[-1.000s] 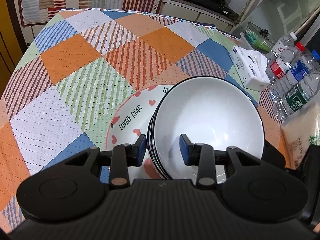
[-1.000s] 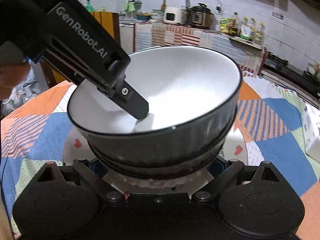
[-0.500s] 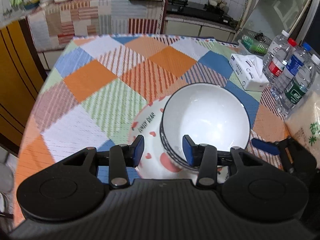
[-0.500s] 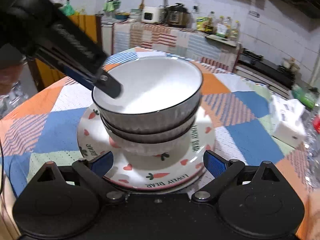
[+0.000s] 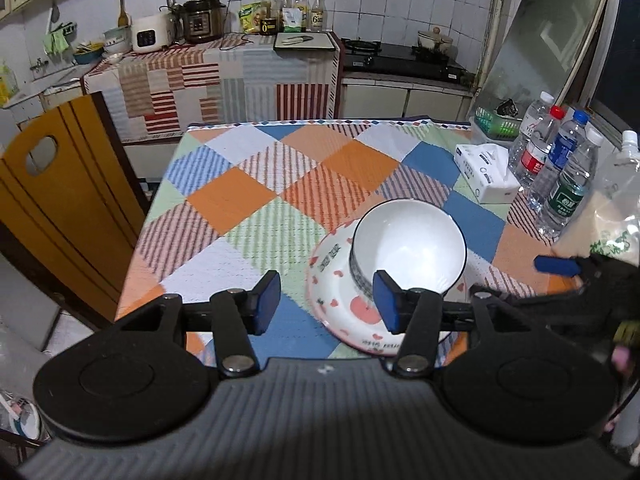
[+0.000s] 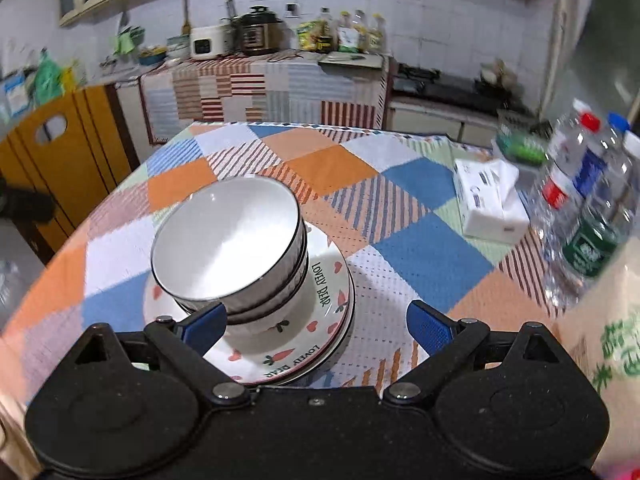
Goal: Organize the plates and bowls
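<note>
Patchwork tablecloth [image 6: 400,184], three bowls [image 6: 228,248] (stacked), two plates [image 6: 324,312]

Left hand-held gripper [image 5: 326,300] jaws opening, nothing between; right hand-held gripper [image 6: 316,326] spread wide, empty.

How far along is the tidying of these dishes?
Mostly done, it seems: the dark-rimmed white bowls sit nested on the "Lovely Bear" plates, one pile on the patchwork tablecloth. The left gripper, jaws opening, and the right gripper hold nothing. No loose dishes remain in view.
</note>
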Demonstrator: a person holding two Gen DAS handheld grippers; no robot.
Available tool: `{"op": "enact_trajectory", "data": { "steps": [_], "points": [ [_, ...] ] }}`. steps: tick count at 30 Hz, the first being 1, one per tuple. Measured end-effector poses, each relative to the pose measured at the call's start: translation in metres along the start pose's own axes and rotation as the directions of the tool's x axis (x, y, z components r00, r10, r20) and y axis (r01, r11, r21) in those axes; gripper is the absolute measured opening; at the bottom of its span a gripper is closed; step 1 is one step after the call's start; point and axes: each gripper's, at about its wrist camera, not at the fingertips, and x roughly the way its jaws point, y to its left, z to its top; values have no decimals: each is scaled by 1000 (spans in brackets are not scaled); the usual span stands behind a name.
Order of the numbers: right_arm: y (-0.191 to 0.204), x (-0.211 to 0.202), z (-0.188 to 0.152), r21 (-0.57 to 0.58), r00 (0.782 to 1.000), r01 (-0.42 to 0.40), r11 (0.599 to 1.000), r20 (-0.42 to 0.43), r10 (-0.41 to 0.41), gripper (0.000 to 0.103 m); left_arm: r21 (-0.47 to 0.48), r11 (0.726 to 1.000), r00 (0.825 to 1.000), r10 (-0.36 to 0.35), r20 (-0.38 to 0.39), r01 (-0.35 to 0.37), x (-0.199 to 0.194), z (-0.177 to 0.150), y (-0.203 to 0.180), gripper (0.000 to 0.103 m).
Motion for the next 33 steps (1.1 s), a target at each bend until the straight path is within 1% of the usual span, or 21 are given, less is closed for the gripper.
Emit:
{"op": "enact_trajectory", "data": {
  "steps": [3,5,8,15,20,24,27,29,31,33],
  "points": [
    [2,-19,3,41,999,14,999,-30,-13,98,11,1000,1000,30,-8,-30,-16,-5,4,50],
    [6,-35,6,33,999,25,999,-37,-23,98,9,1000,1000,23,8,-23,-27,-10,7,50],
    [14,-59,7,10,999,44,999,-32,-43,98,-18,1000,1000,9,5,-9,-36,-17,10,50],
    [36,-91,-2,-60,995,96,994,-26,-97,98,-49,999,999,12,-30,-13,-40,-36,12,52],
    [42,-102,-6,-48,996,84,995,-35,-86,98,-58,998,999,15,-38,-17,-41,-45,11,55],
    [43,-102,-9,-36,995,92,995,-46,-94,98,-56,998,999,15,-41,-17,-42,-48,9,61],
    [40,-99,-12,-22,994,92,996,-64,-93,98,-55,998,999,15,-40,-17,-41,-48,8,62],
    [39,-98,-14,-26,992,103,994,-66,-104,98,-60,998,999,15,-43,-18,-40,-50,7,65],
    [39,-97,-15,-31,992,107,994,-66,-109,98,-65,998,999,13,-39,-15,-40,-51,5,74],
    [38,-98,-16,-22,993,94,995,-73,-95,98,-54,998,999,12,-30,-13,-38,-53,2,78]
  ]
}}
